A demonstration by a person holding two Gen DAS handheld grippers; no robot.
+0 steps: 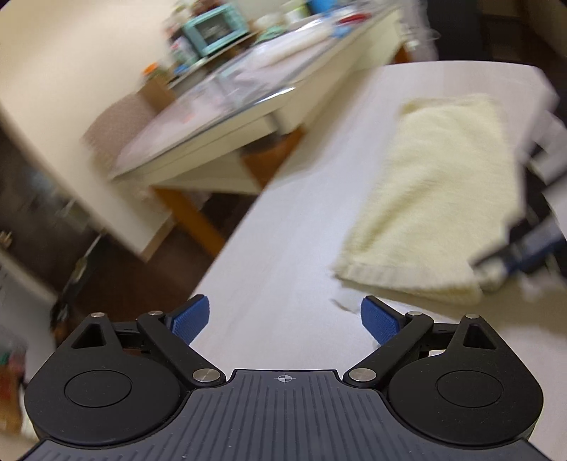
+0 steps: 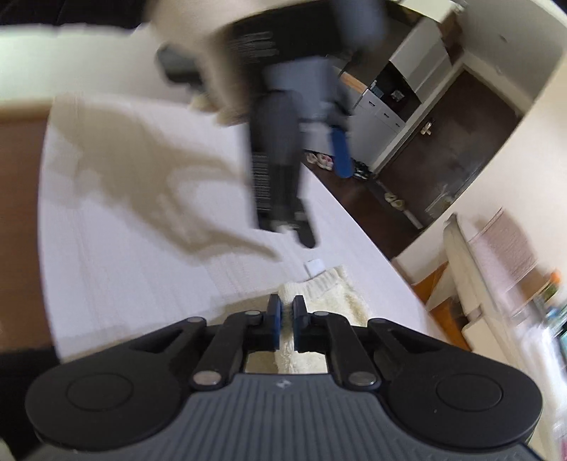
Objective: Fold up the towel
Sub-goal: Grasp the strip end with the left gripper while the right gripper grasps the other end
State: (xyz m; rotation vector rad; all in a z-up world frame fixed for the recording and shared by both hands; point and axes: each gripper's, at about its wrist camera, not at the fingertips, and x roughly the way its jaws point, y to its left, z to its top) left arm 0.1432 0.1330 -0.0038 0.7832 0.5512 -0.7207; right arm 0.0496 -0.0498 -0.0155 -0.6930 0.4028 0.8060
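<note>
A cream towel (image 1: 436, 198) lies folded on the white table (image 1: 283, 248), ahead and to the right of my left gripper (image 1: 285, 319), which is open, empty and above the table near its left edge. In the left wrist view the right gripper (image 1: 510, 255) is a blur at the towel's near right corner. In the right wrist view my right gripper (image 2: 287, 312) has its jaws nearly together on the edge of the towel (image 2: 319, 301), which runs between and under the fingers. The left gripper (image 2: 283, 159) shows there as a blurred dark shape above the table.
A second white table (image 1: 198, 142) with a teal oven (image 1: 212, 28) and clutter stands to the left across a gap. Dark floor lies beyond the table edge (image 2: 372, 212). A small white tag (image 2: 314, 266) lies by the towel.
</note>
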